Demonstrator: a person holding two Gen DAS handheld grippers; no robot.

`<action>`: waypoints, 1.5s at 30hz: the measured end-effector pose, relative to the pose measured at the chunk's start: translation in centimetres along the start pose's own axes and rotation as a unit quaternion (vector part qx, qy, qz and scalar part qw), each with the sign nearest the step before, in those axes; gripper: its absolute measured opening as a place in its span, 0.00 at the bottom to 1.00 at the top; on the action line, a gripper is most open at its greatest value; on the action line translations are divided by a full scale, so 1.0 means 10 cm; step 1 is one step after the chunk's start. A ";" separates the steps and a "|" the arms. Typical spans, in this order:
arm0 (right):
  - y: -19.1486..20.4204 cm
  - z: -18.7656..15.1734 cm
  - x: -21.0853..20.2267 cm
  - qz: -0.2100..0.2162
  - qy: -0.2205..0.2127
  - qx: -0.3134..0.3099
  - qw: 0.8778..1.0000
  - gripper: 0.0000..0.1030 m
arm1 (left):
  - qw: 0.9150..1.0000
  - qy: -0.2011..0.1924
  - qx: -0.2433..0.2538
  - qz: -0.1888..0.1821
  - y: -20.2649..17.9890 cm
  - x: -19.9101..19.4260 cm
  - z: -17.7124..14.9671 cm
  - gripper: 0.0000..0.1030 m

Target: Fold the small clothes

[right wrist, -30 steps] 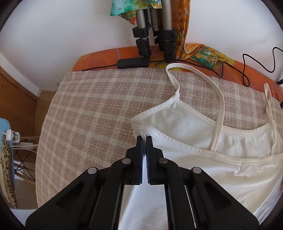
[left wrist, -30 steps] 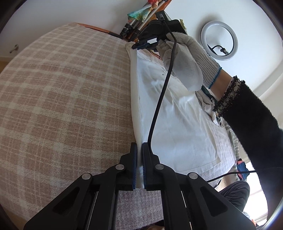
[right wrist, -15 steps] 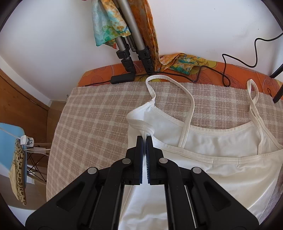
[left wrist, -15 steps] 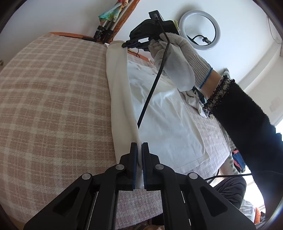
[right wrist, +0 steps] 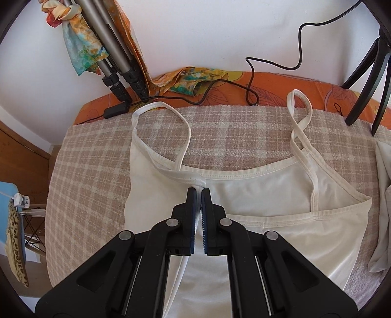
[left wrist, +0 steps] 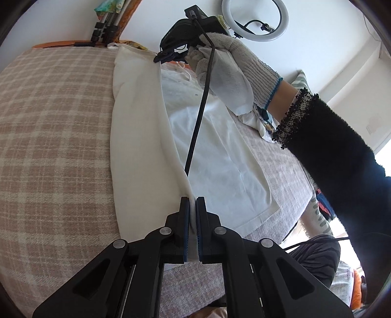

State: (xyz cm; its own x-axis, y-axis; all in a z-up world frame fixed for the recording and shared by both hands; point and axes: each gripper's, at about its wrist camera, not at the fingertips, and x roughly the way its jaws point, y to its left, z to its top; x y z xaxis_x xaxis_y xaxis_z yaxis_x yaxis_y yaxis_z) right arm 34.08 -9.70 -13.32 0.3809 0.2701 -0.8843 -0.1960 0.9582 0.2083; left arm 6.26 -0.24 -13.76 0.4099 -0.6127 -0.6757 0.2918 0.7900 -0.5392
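We see a white top (right wrist: 281,195) lying on a checked cloth (right wrist: 97,171), its 2 thin straps (right wrist: 188,137) reaching toward the far edge. We see 1 side of it lifted and folded over toward the middle, so a long strip (left wrist: 139,146) of its underside faces up in the left wrist view.

We see the left gripper (left wrist: 192,208) closed on the folded edge near the hem, white fabric pinched between its blue pads. We see the right gripper (right wrist: 200,195) closed on the neckline seam at the top of the same fold. In the left wrist view that right gripper sits far off, held by a gloved hand (left wrist: 227,71) with a black sleeve (left wrist: 342,159) behind it, and a black cable (left wrist: 198,122) hangs from it across the top.

We cannot see the part of the top under the fold, nor the fabric below the right gripper's black frame. The hem corner nearest the left gripper is cut off by its frame. More pale fabric (right wrist: 383,195) lies at the right edge of the right wrist view, too cropped for us to name.

We see the checked cloth laid over an orange patterned cover (right wrist: 281,85) that shows along the far side. On it rest tripod legs (right wrist: 117,68) with a coloured scarf (right wrist: 83,49) tied on, a second black stand (right wrist: 366,80), and loose cables (right wrist: 251,73). Behind is a white wall, and a ring light (left wrist: 254,19) shows in the left wrist view. At the left we see a wooden floor and a blue chair (right wrist: 9,220).
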 end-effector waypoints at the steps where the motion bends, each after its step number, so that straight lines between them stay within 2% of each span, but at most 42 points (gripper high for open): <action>1: -0.02 0.00 0.02 0.003 0.004 0.001 1.000 0.06 | 1.000 0.005 0.000 0.000 -0.01 0.04 0.01 0.04; 3: -0.07 -0.01 0.00 0.007 0.005 0.002 1.000 0.14 | 1.000 0.012 -0.001 -0.001 -0.04 0.10 0.02 0.04; 4: -0.10 -0.02 -0.04 0.005 0.000 0.002 1.000 0.25 | 1.000 0.016 0.000 -0.001 -0.06 0.13 0.03 0.04; 5: -0.14 -0.03 -0.11 0.004 -0.006 0.003 1.000 0.42 | 1.000 0.021 0.000 -0.001 -0.07 0.15 0.04 0.05; 7: -0.22 -0.04 -0.29 0.010 -0.025 0.005 1.000 0.55 | 1.000 0.025 -0.001 -0.016 -0.11 0.17 0.03 0.14; 8: -0.26 -0.05 -0.41 0.012 -0.036 0.005 0.999 0.55 | 0.999 0.027 0.000 -0.021 -0.13 0.17 0.02 0.15; 11: -0.39 -0.14 -0.78 0.024 -0.057 -0.004 0.998 0.56 | 0.999 0.037 0.012 -0.026 -0.20 0.16 -0.04 0.26; 16: -0.63 -0.47 -1.40 0.030 -0.092 -0.004 0.995 0.58 | 0.996 0.052 0.004 -0.069 -0.27 0.07 -0.18 0.27; 20: -0.90 -0.93 -1.82 0.057 -0.117 0.019 0.991 0.59 | 0.995 0.040 0.010 -0.094 -0.33 -0.17 -0.27 0.27; 22: -1.04 -1.19 -1.99 0.058 -0.127 0.029 0.990 0.59 | 0.996 0.026 0.018 -0.087 -0.33 -0.27 -0.32 0.27; 27: -1.44 -1.84 -2.31 0.030 -0.164 0.053 0.985 0.59 | 0.998 -0.001 0.068 -0.006 -0.42 -0.24 -0.38 0.27; 30: -1.64 -2.10 -2.37 0.017 -0.175 0.066 0.982 0.59 | 0.996 -0.008 0.086 0.020 -0.51 -0.14 -0.37 0.27; 33: -1.80 -2.22 -2.40 0.014 -0.177 0.075 0.981 0.59 | 0.992 -0.012 0.119 0.039 -0.66 -0.02 -0.39 0.27; 37: -1.95 -2.32 -2.49 0.010 -0.190 0.077 0.979 0.59 | 0.986 -0.004 0.157 0.046 -0.90 0.20 -0.44 0.27; 45: -2.23 -2.46 -2.56 0.022 -0.192 0.089 0.977 0.59 | 0.982 0.028 0.189 0.006 -1.47 0.79 -0.44 0.27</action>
State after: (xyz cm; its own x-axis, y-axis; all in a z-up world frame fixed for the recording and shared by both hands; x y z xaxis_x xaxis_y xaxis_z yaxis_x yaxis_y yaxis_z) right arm 6.51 -40.28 -5.62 0.6934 0.2943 -0.6576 -0.0723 0.9366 0.3429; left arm 1.41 -16.81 -13.37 0.3706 -0.5960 -0.7123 0.5917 0.7427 -0.3136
